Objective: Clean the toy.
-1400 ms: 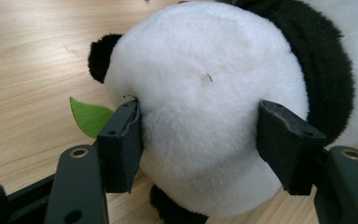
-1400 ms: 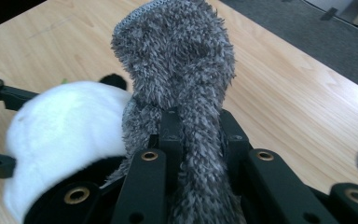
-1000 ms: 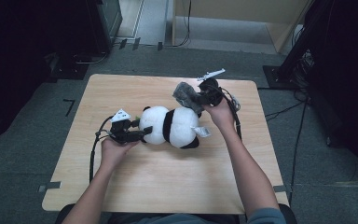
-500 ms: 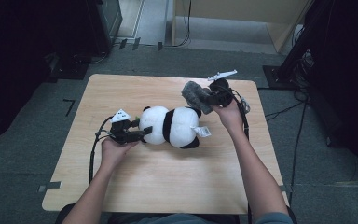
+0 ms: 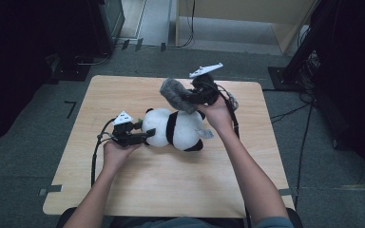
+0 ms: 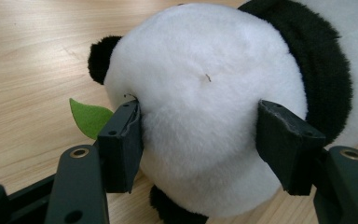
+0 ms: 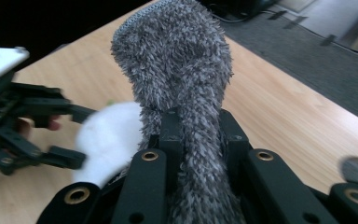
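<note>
A: Where is the grey cloth (image 5: pixel 175 94) lying relative to the panda (image 5: pixel 173 129)?

B: Above and behind the panda's right end, hanging from the right tool (image 5: pixel 190 97), which is clamping it. The panda is lying lengthwise across the table (image 5: pixel 171 190); the left tool (image 5: pixel 145 137) is gripping its white left end.

A: What is differing from a second ago?

B: The right tool is standing higher and farther back; the cloth is now lifted clear of the panda.
</note>
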`<state>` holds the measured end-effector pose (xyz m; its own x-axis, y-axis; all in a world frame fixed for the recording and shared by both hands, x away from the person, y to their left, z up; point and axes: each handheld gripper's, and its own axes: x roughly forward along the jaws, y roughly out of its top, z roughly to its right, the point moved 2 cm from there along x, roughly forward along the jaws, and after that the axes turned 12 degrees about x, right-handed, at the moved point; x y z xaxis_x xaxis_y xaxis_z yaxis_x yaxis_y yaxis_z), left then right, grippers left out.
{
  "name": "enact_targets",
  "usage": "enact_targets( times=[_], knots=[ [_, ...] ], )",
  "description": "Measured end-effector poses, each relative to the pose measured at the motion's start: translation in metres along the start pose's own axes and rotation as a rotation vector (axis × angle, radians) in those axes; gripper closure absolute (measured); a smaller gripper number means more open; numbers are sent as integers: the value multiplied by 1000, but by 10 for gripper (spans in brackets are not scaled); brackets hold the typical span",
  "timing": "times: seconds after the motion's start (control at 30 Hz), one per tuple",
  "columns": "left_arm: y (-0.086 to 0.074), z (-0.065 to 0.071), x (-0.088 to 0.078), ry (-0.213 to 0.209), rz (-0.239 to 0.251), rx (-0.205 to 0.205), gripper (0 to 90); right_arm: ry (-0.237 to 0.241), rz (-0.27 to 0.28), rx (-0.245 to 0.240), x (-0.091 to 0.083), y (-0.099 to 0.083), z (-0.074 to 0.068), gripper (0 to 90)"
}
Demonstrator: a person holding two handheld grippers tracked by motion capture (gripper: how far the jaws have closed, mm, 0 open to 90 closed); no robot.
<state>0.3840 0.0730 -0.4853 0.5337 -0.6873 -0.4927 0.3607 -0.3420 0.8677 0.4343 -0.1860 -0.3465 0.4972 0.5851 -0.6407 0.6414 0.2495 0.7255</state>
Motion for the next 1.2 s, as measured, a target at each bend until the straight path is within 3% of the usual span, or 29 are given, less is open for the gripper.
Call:
enact_targets(
  times=[0.27, 0.43, 0.67, 1.2],
  knots=[
    [0, 0, 0, 2, 2, 0, 350, 88, -23, -38, 33, 6, -45, 770],
    [0, 0, 0, 1, 0, 1, 351, 108, -52, -35, 53, 1, -58, 769],
    [-1, -1, 0, -5, 1, -10, 352, 78, -102, -23, 68, -16, -49, 768],
    [-1, 0, 1, -2, 4, -10, 353, 59, -73, 10, 31, -32, -22, 765]
  ],
)
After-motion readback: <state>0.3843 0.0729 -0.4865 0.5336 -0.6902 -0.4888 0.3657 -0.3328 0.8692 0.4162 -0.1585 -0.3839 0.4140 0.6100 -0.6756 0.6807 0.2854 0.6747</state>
